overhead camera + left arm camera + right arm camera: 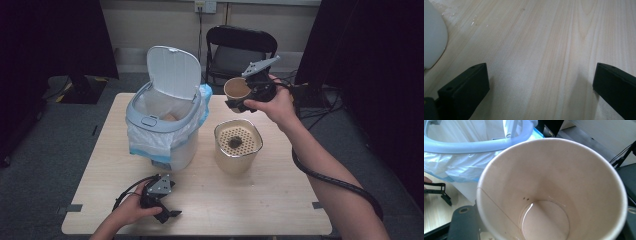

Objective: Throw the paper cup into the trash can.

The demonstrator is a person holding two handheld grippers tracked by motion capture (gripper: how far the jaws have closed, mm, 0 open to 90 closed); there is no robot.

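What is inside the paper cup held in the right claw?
The cup looks empty: bare pale walls, a few dark specks and a faint wet sheen round the bottom. Its nearest inner wall, below the rim, is out of sight.

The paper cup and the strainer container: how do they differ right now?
The paper cup is held off the table in the right gripper; the strainer container stands on the table. The cup is smaller and round-rimmed, the container larger with a perforated insert. The cup looks empty; dark residue sits on the insert. Both are open-topped.

Paper cup (pixel 554 195) btm cut off by frame edge; hides right tool's jaws.
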